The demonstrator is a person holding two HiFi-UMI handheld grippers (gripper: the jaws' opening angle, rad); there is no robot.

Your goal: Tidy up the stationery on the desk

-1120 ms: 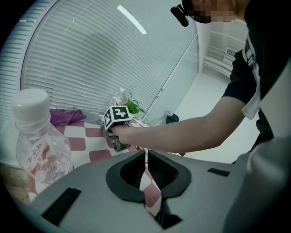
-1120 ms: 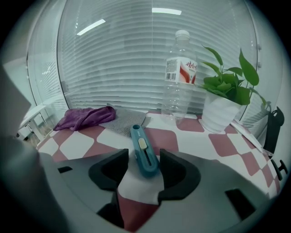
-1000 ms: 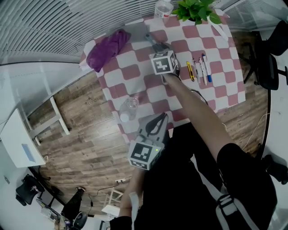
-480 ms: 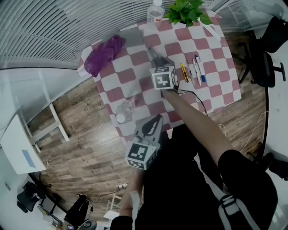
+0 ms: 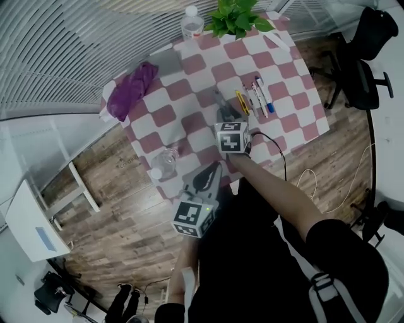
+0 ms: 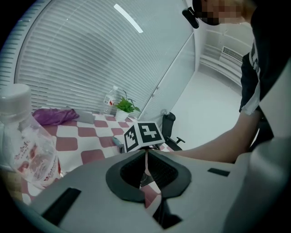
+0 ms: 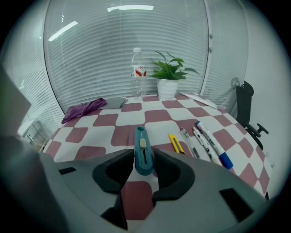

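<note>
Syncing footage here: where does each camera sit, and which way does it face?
Left gripper view: on the left gripper, facing across the checkered table; its shut jaws show.
Right gripper view: on the right gripper, facing the pens; its jaws, just closing, grip the teal knife.
Head view: on the person's head, looking steeply down; right arm and torso show.
Both gripper views share the plant.

There are two utility knives: a teal utility knife (image 7: 143, 149) and a yellow utility knife (image 7: 176, 143) at its three o'clock. There are three pens (image 7: 204, 144). Of two water bottles, an upright bottle (image 5: 192, 19) stands at the table's (image 5: 189, 107) eleven o'clock and a lying bottle (image 5: 163, 163) is at seven. There is one potted plant (image 5: 237, 16) and one purple cloth (image 5: 129, 91).
</note>
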